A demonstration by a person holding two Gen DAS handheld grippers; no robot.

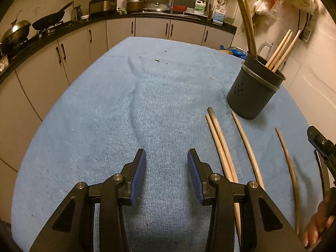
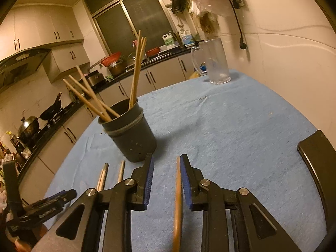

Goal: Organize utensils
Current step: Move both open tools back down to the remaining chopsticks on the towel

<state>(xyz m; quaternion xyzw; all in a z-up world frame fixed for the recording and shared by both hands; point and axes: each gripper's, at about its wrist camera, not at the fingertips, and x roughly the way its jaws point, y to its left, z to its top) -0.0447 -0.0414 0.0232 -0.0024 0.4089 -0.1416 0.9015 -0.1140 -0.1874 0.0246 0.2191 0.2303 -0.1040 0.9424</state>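
While both tongs hang low over the blue cloth (image 1: 109, 109), the left gripper (image 1: 167, 174) stands partly open with only bare cloth between its blue pads. The right gripper (image 2: 166, 178) is also partly open; one brown chopstick (image 2: 178, 199) lies between its pads, close against the right one, and whether that pad touches it cannot be told. Beside the left tongs, a pair of chopsticks (image 1: 220, 147) and a single pale one (image 1: 247, 147) lie loose on the cloth. Just beyond them stands the dark holder (image 2: 132, 134) with more chopsticks leaning inside. A black phone (image 2: 315, 159) rests near the right edge, and a clear glass mug (image 2: 214, 61) stands at the far corner. Behind runs a dark kitchen counter (image 1: 63, 24) carrying a wok (image 1: 49, 17) and pots.
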